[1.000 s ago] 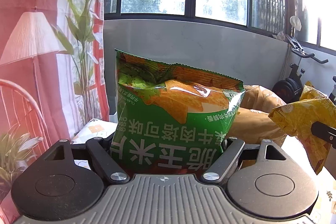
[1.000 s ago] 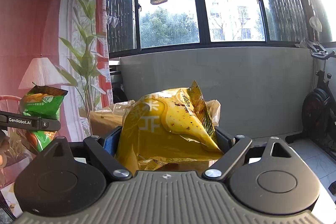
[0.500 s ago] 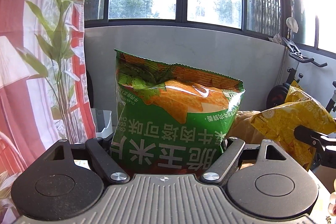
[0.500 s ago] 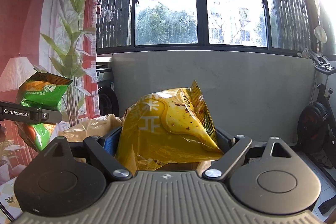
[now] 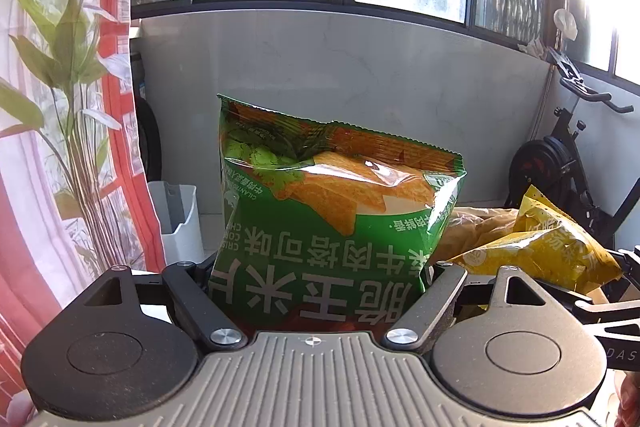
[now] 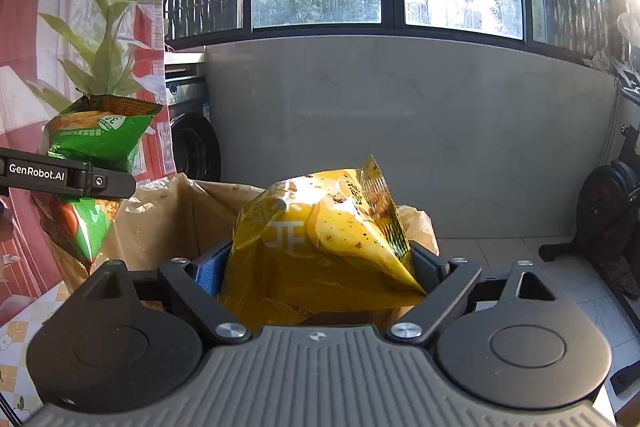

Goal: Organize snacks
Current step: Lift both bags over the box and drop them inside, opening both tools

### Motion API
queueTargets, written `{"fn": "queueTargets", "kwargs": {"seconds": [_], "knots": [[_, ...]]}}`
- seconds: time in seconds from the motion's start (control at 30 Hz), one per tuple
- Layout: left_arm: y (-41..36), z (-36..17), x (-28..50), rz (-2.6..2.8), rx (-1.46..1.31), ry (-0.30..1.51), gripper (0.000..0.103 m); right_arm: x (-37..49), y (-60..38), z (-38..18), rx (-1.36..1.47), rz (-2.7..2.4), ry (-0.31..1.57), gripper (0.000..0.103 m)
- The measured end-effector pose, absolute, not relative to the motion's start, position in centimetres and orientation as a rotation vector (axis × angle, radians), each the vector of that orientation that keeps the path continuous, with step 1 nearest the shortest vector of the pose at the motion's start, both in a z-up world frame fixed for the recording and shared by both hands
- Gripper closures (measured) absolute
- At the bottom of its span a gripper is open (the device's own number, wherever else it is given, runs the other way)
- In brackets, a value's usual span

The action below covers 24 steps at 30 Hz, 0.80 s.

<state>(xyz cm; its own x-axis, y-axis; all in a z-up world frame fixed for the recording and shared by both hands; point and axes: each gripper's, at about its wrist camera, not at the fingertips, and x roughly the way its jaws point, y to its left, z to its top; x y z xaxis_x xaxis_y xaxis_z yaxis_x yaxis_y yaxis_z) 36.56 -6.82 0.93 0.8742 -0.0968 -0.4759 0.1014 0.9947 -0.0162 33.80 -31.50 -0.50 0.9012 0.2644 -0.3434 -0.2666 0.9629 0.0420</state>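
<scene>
Left tool [image 5: 318,277] pinches the green bag [image 5: 332,227] at its lower part, print upside down, so the bag is held inverted and upright in the air. Right tool [image 6: 320,267] pinches the yellow bag [image 6: 320,239] low down, just over the open brown bag [image 6: 180,211] — likely the drop target.

Handling, as a judgement: both snack bags look light, air-puffed and soft, with slick foil film and brittle chips inside. A hard squeeze would crush the contents; a weak one lets the film slide. Best hold is the flat crimped seam or a corner near it, not the puffed belly.

Versus a second ago: the left view has swung right — the lamp print on the curtain [image 5: 60,107] is gone from view and more window shows. The yellow bag sits lower and closer to the brown bag. Both grips look unchanged.
</scene>
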Motion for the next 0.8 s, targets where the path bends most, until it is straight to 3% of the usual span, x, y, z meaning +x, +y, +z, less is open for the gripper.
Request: {"fn": "queueTargets", "kwargs": {"seconds": [0.17, 0.8], "knots": [[-7.1, 0.4, 37.8, -0.114, 0.03, 0.503, 0.013, 34.8, -32.1, -0.7, 0.006, 0.263, 0.414, 0.006], [-5.7, 1.9, 34.2, -0.196, -0.012, 0.471, 0.008, 30.8, -32.8, 0.8, 0.063, 0.266, 0.399, 0.004]]}}
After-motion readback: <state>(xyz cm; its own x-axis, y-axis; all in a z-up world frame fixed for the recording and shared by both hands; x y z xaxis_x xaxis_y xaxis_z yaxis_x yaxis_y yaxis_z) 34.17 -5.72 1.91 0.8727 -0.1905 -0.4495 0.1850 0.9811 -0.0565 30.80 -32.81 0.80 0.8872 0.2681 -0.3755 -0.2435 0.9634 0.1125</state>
